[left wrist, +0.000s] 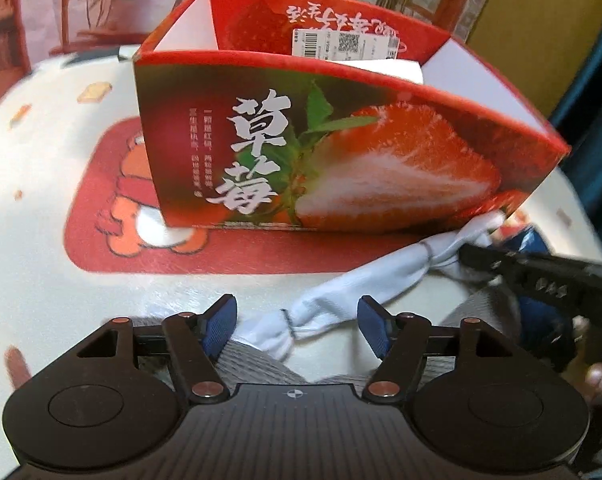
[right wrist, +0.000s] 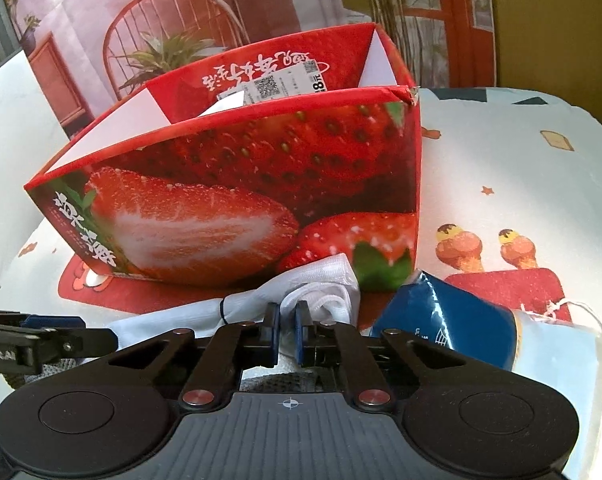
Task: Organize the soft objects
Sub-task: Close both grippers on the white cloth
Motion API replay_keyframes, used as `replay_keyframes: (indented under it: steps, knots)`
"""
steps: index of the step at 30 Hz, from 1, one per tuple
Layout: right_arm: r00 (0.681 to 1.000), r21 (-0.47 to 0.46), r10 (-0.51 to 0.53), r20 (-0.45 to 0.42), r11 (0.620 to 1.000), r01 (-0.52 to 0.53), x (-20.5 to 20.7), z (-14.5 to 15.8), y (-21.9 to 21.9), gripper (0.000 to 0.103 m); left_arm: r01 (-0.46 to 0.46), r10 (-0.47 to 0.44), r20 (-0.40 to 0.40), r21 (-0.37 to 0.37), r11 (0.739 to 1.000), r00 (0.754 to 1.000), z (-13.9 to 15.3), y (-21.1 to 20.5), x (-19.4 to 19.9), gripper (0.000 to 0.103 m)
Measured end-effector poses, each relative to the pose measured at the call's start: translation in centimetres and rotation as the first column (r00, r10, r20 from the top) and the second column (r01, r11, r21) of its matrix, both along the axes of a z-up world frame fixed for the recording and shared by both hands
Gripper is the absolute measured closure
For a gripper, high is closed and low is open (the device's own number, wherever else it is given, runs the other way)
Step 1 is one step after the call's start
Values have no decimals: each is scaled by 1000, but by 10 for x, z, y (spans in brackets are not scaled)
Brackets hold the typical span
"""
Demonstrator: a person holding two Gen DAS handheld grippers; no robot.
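Right gripper [right wrist: 287, 322] clamped on white cloth [right wrist: 325, 280], just ahead of it before the strawberry box [right wrist: 261, 168]. Left gripper [left wrist: 297, 320] open, straddling the cloth's other end. Box apparently unfilled; blue pouch [right wrist: 449, 320] outstanding.

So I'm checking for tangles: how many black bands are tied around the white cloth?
2 visible on the white cloth: one black band near its left end, another nearer the strawberry box. More may be hidden.

One strawberry box [right wrist: 237, 196] at centre frame, one white cloth [right wrist: 321, 292] bunched below it, one blue packet [right wrist: 441, 320] lower right, one pale face mask [right wrist: 557, 344] far right, and two grippers: left gripper [left wrist: 297, 328], right gripper [right wrist: 287, 332].
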State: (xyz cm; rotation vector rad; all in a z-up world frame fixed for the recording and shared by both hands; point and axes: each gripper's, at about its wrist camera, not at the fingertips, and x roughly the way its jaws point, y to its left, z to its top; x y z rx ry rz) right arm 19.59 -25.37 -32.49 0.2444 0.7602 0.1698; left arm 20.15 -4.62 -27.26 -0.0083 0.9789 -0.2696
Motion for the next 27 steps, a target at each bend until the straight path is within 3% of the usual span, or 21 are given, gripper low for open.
replay_keyframes:
  steps: [8,13,18,27]
  knots:
    - [1000,16,-6,-6,1000,6,-3,-1,-3,96,-28,29,-10,65,997,1000,-1,8,6,34]
    - [1000,20,-6,-9,1000,6,-3,-1,-2,96,-1,2,-20,71,997,1000,-2,3,5,22]
    - [1000,27,-2,-11,1000,2,-4,-1,0,96,35,-31,-28,186,982,999,-13,-9,7,18]
    - [999,28,35,-13,999,-35,-5,-2,5,96,-63,64,2,206,976,998,-11,9,18,14]
